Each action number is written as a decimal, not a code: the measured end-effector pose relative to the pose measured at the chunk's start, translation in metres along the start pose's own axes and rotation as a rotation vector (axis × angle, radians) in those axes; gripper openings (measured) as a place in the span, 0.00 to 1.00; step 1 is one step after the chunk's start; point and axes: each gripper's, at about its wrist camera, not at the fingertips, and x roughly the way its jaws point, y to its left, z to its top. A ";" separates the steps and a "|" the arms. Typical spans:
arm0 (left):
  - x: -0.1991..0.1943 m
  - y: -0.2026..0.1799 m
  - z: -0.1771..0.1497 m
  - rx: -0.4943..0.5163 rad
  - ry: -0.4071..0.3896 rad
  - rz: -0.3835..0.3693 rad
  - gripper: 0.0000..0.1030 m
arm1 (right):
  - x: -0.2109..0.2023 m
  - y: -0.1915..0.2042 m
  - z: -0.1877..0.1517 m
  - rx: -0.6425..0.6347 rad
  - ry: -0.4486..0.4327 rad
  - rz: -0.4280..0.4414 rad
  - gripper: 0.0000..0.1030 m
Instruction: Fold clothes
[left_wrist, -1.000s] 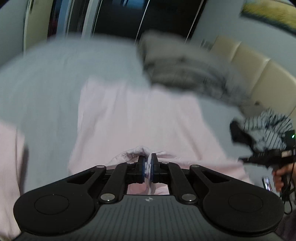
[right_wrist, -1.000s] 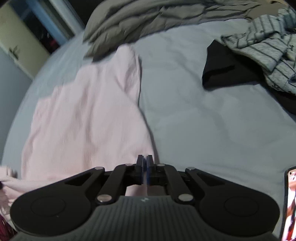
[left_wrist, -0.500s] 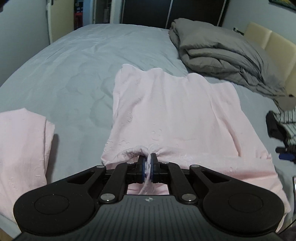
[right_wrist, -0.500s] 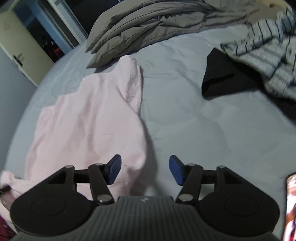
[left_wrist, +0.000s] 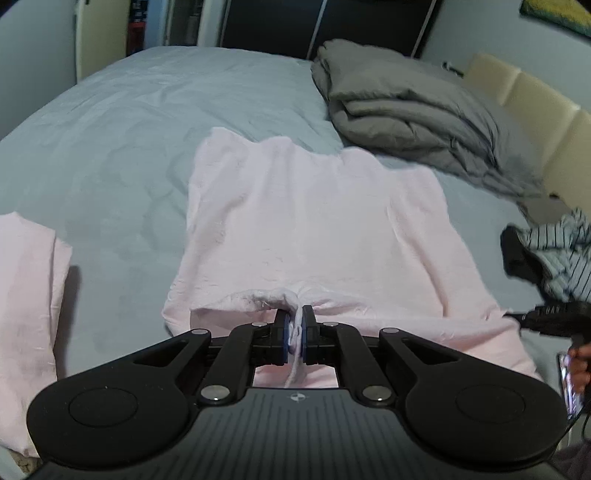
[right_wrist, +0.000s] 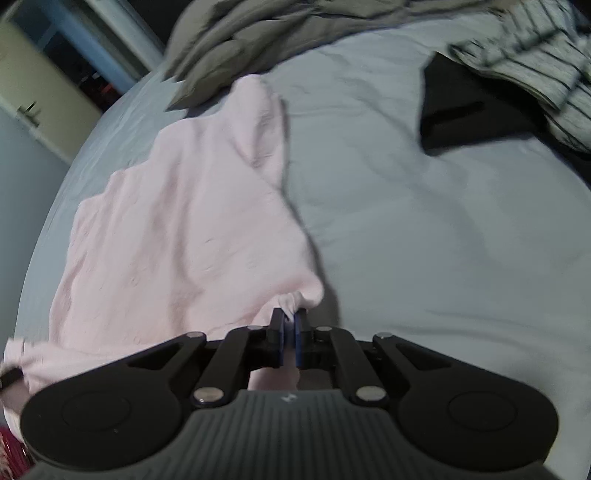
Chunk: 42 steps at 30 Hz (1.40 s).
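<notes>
Pink garment (left_wrist: 314, 229) spread flat across the grey-blue bed (left_wrist: 147, 122), near edge bunched and lifted at two spots. Near hem pinched in the left gripper (left_wrist: 294, 325), blue-padded fingers (left_wrist: 282, 332) clamped together on a gathered fold of the pink cloth, a thin strand of fabric trailing down between them. In the right wrist view, same pink garment (right_wrist: 184, 229) lying to the left of centre, its near right corner drawn into a small puckered tuft and caught in the right gripper (right_wrist: 290, 325), fingers (right_wrist: 301, 332) pressed tight on that corner. Far end of the garment narrowing toward a folded grey duvet (left_wrist: 417, 110) heaped at the head of the bed, just beyond the cloth's far edge. Second pink piece (left_wrist: 26, 314) lying apart at the left margin of the left wrist view, a strip of bare sheet between it and the main garment. Off to the right, well apart from the pink cloth, a black garment (right_wrist: 469, 107) partly under a striped shirt (right_wrist: 535, 62). Cream padded headboard (left_wrist: 535, 107) behind the duvet. At the far right of the left wrist view, a hand (left_wrist: 580, 363) gripping a dark handle.
</notes>
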 end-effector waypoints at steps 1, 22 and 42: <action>0.003 -0.002 -0.002 0.018 0.002 0.025 0.04 | 0.002 0.000 -0.001 -0.005 0.005 -0.007 0.06; -0.027 0.014 -0.032 0.067 -0.003 0.013 0.59 | -0.075 0.030 -0.057 -0.358 -0.114 -0.006 0.46; -0.036 0.019 -0.029 0.044 0.046 -0.061 0.00 | -0.085 0.047 -0.159 -0.895 -0.080 -0.219 0.06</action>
